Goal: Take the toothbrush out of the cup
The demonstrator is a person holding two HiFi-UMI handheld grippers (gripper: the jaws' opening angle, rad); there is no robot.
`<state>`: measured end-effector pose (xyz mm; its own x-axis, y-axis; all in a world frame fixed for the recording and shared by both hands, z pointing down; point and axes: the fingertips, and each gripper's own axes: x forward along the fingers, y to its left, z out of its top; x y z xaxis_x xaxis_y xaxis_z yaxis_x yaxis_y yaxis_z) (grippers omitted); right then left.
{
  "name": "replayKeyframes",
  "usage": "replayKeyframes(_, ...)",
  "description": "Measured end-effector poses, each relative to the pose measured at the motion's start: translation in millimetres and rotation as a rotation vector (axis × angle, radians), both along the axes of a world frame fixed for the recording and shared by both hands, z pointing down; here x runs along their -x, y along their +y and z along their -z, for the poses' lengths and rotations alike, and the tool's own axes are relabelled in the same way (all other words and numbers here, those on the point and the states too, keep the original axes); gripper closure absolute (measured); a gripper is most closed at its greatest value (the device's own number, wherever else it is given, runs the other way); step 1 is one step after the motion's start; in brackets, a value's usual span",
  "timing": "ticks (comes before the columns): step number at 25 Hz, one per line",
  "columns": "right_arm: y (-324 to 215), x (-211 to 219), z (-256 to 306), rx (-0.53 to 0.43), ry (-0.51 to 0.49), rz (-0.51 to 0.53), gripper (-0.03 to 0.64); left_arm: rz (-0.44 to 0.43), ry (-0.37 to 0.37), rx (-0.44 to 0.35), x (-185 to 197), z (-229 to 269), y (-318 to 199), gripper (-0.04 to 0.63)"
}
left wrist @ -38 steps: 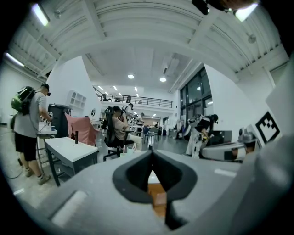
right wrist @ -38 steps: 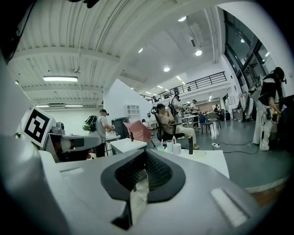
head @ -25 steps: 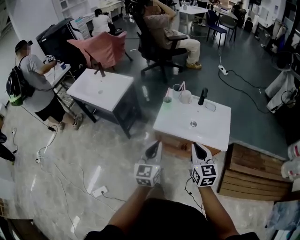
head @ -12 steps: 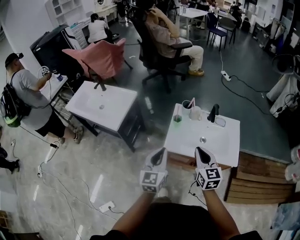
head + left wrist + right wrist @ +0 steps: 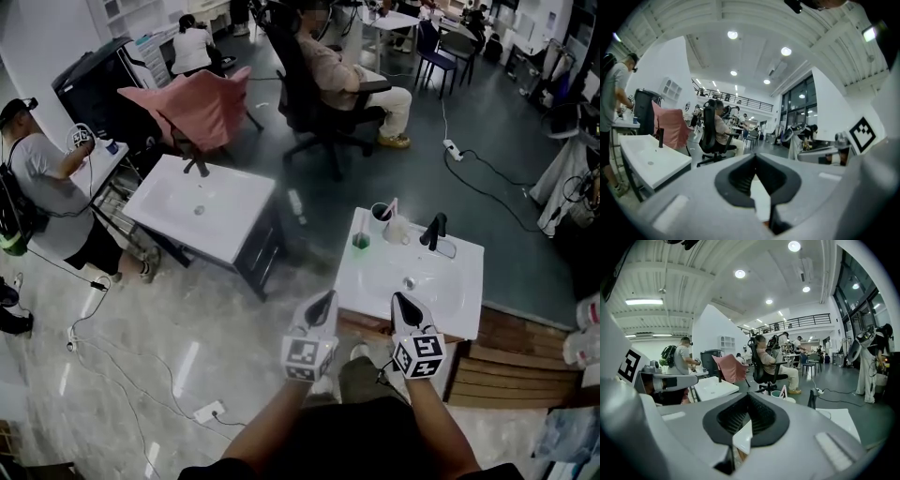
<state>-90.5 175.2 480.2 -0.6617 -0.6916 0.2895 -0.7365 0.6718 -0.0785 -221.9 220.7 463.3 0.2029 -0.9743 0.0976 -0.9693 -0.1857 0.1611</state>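
Approach step: left gripper [image 5: 322,300] and right gripper [image 5: 402,302], lower centre, jaws closed, empty. Next: open around the pale slim toothbrush [image 5: 391,207] in the dark round cup [image 5: 378,216].

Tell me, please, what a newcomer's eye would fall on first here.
The white sink just ahead, with the toothbrush standing in a cup at its far edge. In the foreground, the left tongs and right tongs hang shut and empty near its front edge.
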Motion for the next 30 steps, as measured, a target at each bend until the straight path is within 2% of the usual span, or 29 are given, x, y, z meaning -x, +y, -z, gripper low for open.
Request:
replayKeyframes(6,-31,19,-12,0.013,0.018,0.033,0.609,0.014,0.026,-0.005,9,-4,-16,0.594)
replayKeyframes(12,-89,36,-35,0.063,0.009,0.072,0.594,0.019,0.022,0.007,12,-13,-58,0.594)
replayKeyframes(22,-208,72,-88,0.14,0.048,0.118,0.565,0.042,-0.003,0.082,25,-39,-161,0.594)
replayKeyframes(30,-273,103,-143,0.23,0.061,0.16,0.519,0.071,0.01,0.169,27,-77,-219,0.594)
